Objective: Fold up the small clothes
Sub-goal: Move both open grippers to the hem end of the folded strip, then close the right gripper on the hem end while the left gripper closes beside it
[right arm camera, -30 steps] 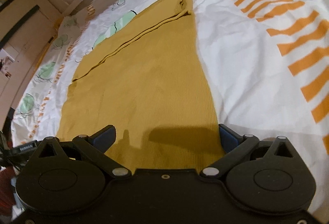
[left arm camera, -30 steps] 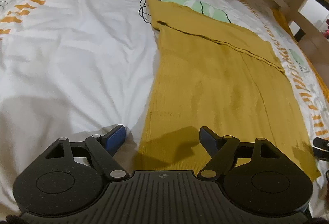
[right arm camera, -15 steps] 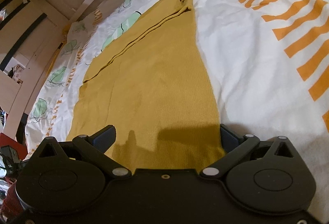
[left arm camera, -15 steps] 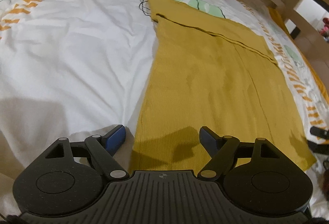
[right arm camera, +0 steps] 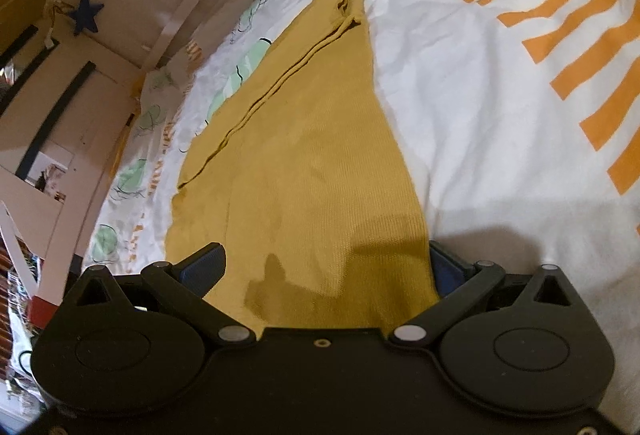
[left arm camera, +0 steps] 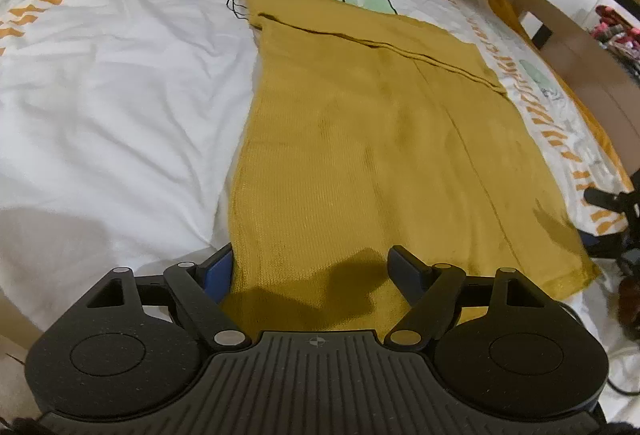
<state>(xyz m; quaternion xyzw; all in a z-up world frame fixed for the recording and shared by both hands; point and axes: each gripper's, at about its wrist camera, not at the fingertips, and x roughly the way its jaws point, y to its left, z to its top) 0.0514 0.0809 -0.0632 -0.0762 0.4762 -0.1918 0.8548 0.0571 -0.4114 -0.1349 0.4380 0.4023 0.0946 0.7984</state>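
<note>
My left tool (left arm camera: pixel 310 263) and right tool (right arm camera: pixel 326 263), both spread wide and empty, straddle the mustard knit garment (left arm camera: pixel 372 155) (soft, light, limp); I judge its near corners the best hold.

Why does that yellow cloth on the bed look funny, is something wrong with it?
Nothing is broken or spilled. The yellow garment lies mostly flat on the white bedcover. The only untidy bit is at its far end, where a folded-over band bunches into a small pucker at the corner.
</note>
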